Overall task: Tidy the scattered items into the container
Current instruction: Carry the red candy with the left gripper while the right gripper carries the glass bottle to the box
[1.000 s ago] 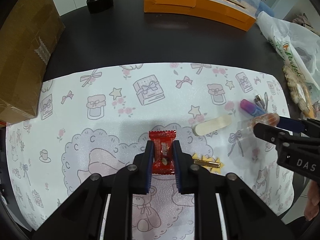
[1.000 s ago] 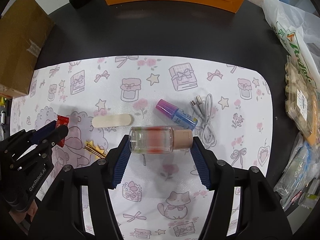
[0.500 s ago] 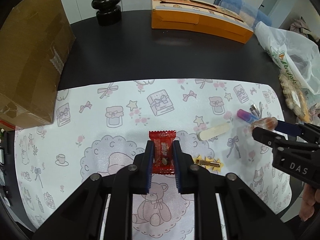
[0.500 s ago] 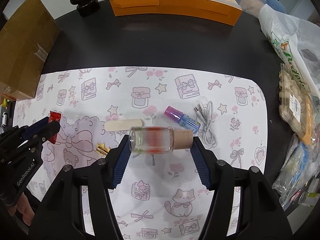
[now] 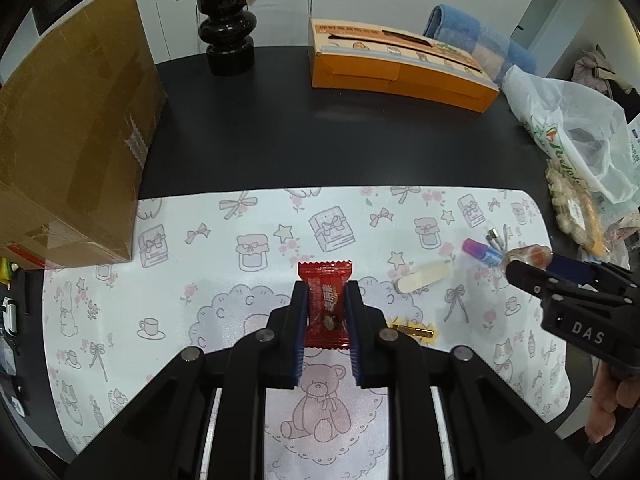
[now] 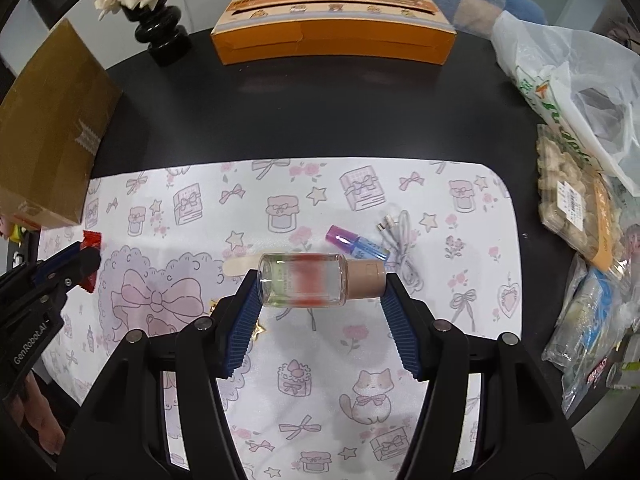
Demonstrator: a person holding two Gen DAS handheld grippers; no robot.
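Note:
My left gripper [image 5: 325, 300] is shut on a red candy wrapper [image 5: 325, 280], held above the patterned mat [image 5: 180, 248]. My right gripper [image 6: 320, 284] is shut on a small clear bottle [image 6: 304, 280] with a tan cap, gripped end to end and lifted off the mat. On the mat lie a wooden stick [image 5: 424, 278], a gold hair clip [image 5: 412, 332], a purple-capped blue tube [image 6: 356, 242] and a white cable [image 6: 402, 240]. The orange box [image 6: 332, 36] stands at the far side of the table.
A brown cardboard box [image 5: 72, 140] stands at the left, a black vase with pale roses [image 5: 226, 36] behind it. Plastic bags and packed snacks [image 6: 576, 184] crowd the right edge. A blue towel [image 5: 476, 40] lies behind the orange box. A hand [image 5: 608, 408] holds the right gripper.
Both grippers have risen and tilted back with their loads, so more of the far table, vase and orange box shows. The items on the mat have not moved.

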